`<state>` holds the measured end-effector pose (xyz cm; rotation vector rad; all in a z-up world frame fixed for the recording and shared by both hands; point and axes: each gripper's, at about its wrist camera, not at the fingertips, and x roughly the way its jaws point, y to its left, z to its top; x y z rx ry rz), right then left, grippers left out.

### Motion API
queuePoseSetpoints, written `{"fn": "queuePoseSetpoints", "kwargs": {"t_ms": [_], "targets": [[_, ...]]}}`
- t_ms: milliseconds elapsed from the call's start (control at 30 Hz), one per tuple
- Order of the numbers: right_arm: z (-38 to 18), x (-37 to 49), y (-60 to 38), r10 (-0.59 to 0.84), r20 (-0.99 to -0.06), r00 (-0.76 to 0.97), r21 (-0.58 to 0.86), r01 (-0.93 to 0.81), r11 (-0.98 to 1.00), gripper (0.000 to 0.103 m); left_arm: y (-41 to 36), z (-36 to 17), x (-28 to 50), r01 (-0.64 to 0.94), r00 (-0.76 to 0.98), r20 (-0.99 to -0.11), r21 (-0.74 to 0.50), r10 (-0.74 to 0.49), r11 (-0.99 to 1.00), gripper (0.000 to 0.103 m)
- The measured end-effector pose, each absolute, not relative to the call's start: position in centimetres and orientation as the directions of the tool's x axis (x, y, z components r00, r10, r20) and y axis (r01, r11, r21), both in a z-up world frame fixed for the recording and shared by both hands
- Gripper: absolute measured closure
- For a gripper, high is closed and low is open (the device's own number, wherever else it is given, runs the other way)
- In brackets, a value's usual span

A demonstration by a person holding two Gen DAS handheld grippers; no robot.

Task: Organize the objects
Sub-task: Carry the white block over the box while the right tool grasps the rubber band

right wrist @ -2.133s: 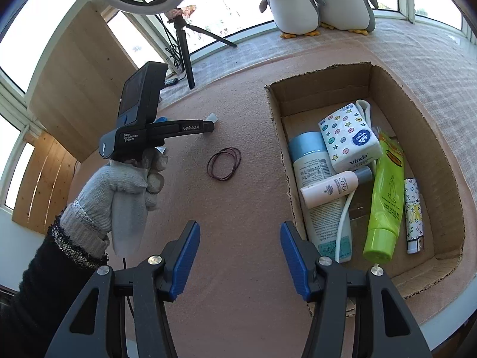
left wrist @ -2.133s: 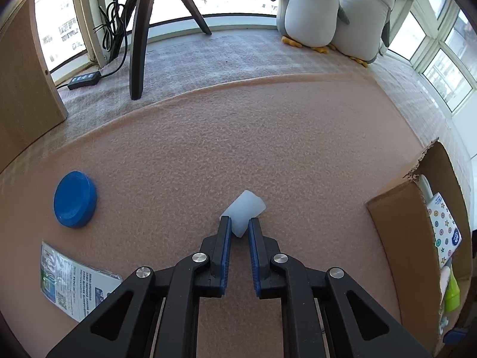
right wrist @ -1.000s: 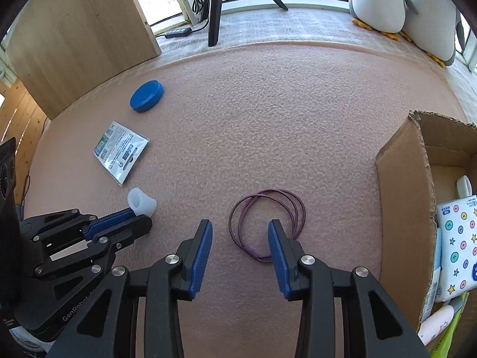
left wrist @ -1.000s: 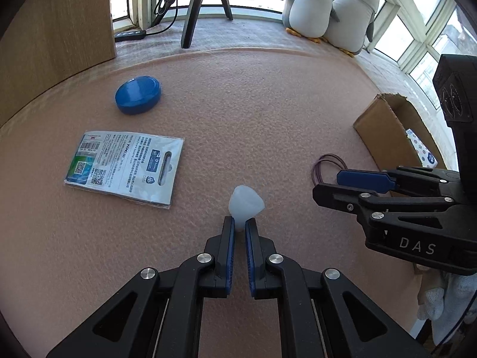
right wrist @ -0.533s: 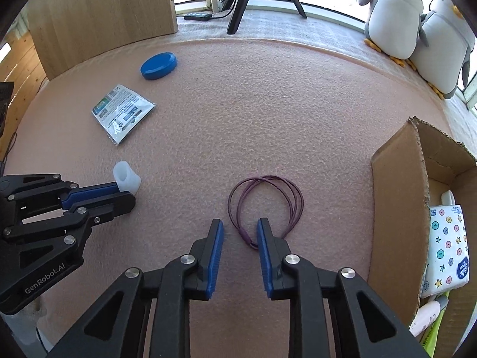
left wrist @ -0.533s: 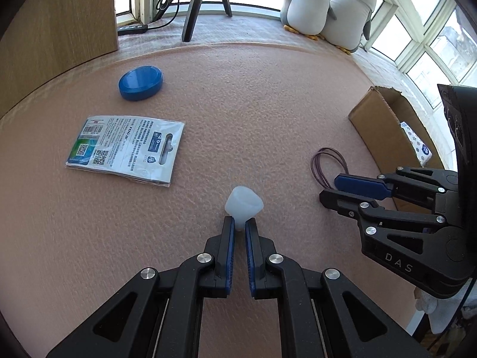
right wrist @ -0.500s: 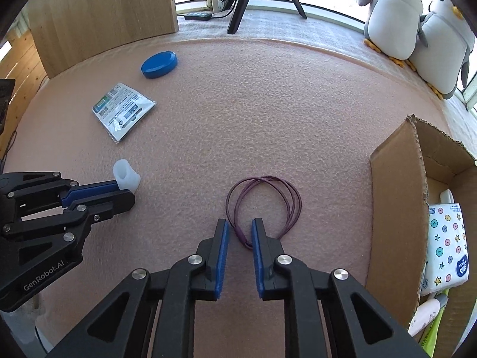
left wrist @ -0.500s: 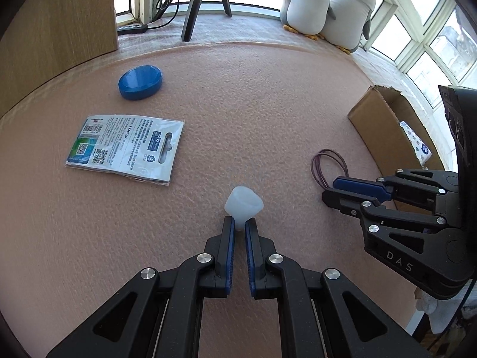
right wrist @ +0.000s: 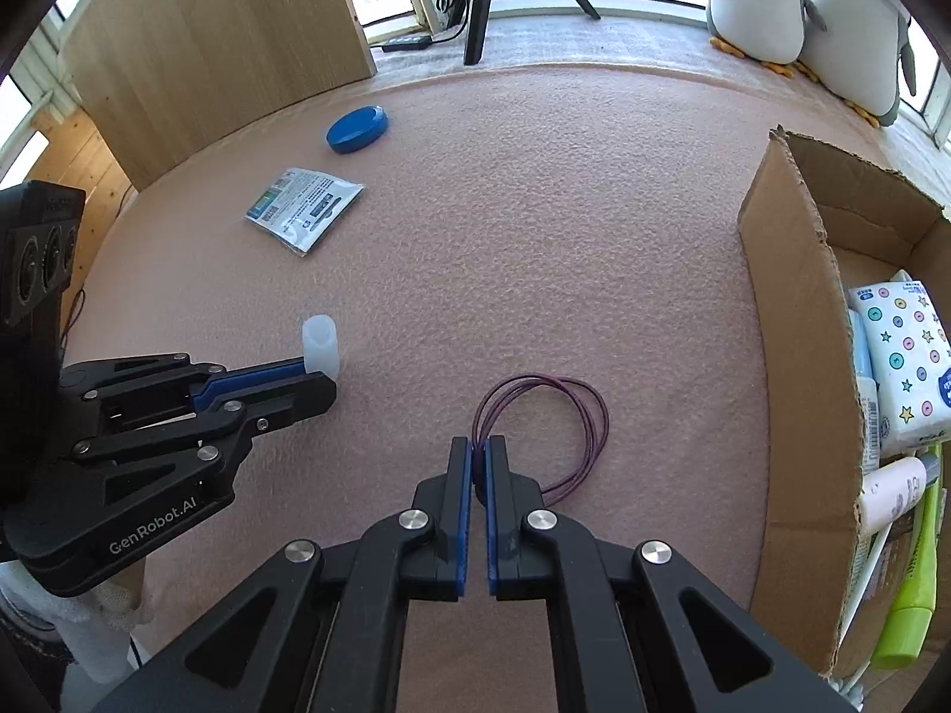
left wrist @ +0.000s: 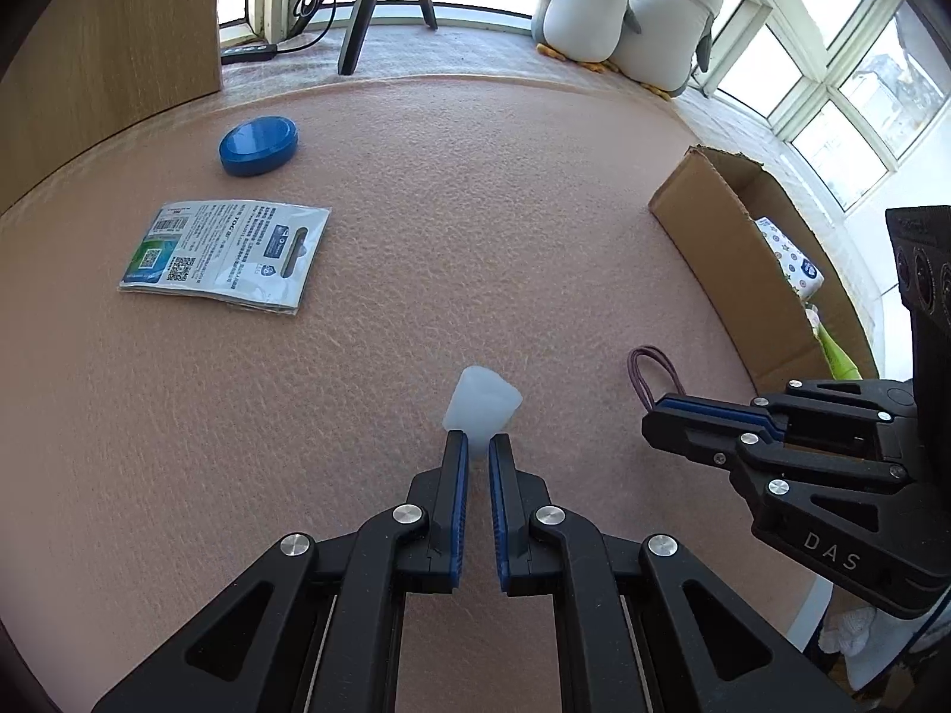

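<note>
My left gripper [left wrist: 478,445] is shut on a small translucent white cap [left wrist: 481,401], held just above the pink felt; the same cap [right wrist: 321,343] shows in the right wrist view at the left gripper's [right wrist: 324,379] tip. My right gripper [right wrist: 479,445] is shut on the near edge of a loop of purple hair ties [right wrist: 556,422] lying on the felt. From the left wrist view the hair ties [left wrist: 654,371] sit just beyond the right gripper [left wrist: 657,416]. An open cardboard box [right wrist: 784,321] stands at the right.
A blue round lid [left wrist: 258,144] and a printed flat packet [left wrist: 229,255] lie at the far left on the felt. The box holds a tissue pack [right wrist: 906,350], bottles and a green tube [right wrist: 909,582]. Two plush penguins [left wrist: 624,12], a tripod and a wooden panel [right wrist: 226,41] stand behind.
The right gripper's jaws have closed from wide open onto the hair ties' near edge. The left gripper keeps hold of the white cap and has hardly moved.
</note>
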<state>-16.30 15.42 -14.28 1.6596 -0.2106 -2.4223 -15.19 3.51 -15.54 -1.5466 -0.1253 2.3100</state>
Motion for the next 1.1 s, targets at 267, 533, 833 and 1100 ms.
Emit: {"fn": "queuePoseSetpoints", "kwargs": {"t_ms": [267, 533, 833, 1100], "targets": [[-9.5, -13.1, 18.2, -0.316, -0.839, -0.444, 0.330, 0.049, -0.943, 0.099, 5.2, -12.8, -13.9, -0.292, -0.354, -0.856, -0.283, 0.378, -0.914, 0.096], [-5.5, -9.8, 23.2, -0.292, -0.791, -0.537, 0.351, -0.007, -0.936, 0.099, 9.7, -10.0, -13.2, -0.381, -0.351, -0.829, -0.298, 0.435, -0.875, 0.096], [-4.5, -6.7, 31.0, -0.159, -0.799, -0.580, 0.292, -0.144, -0.945, 0.099, 16.9, -8.3, -13.2, -0.481, -0.321, -0.811, -0.304, 0.488, -0.822, 0.096], [-6.0, -5.0, 35.6, -0.119, -0.818, -0.563, 0.292, -0.228, -0.929, 0.099, 22.9, -7.4, -13.8, -0.540, -0.288, -0.801, -0.317, 0.525, -0.780, 0.096]]}}
